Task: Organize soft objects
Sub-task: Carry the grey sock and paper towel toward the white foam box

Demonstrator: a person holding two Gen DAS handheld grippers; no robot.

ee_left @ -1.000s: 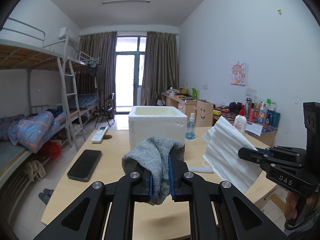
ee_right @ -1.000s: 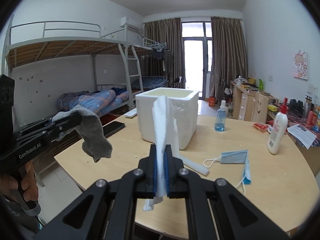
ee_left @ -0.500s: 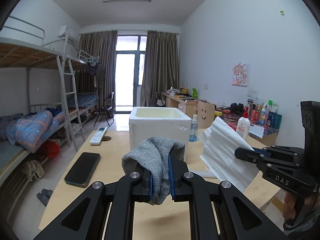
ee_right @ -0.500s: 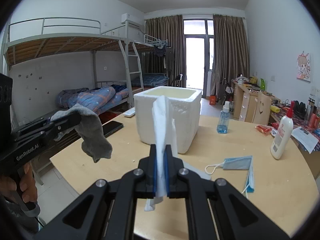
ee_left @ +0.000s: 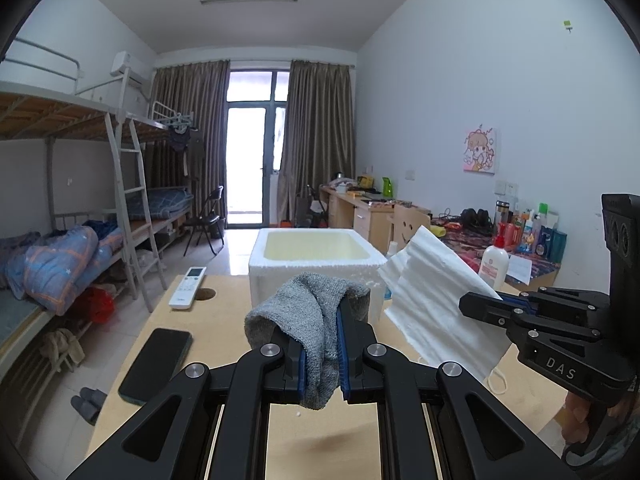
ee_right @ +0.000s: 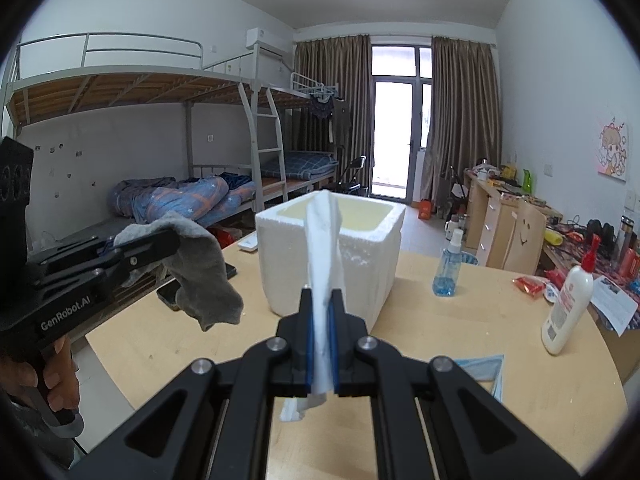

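Foam box (ee_left: 314, 258) stands open-topped on the bench (ee_right: 432, 336), straight ahead of and below both sets of jaws. The left gripper (ee_left: 322, 350) is clamped on a grey sock (ee_left: 308, 320) that droops below its jaws, and the right gripper (ee_right: 320, 344) pinches a white tissue (ee_right: 322, 264) standing upright. Against the earlier frames, both have edged nearer the box, grips unchanged.

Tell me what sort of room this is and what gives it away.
Most likely a shared student dormitory room. Metal bunk beds with a ladder and bedding line one wall, a row of wooden desks cluttered with personal items runs along the other, and curtains frame a balcony door at the far end.
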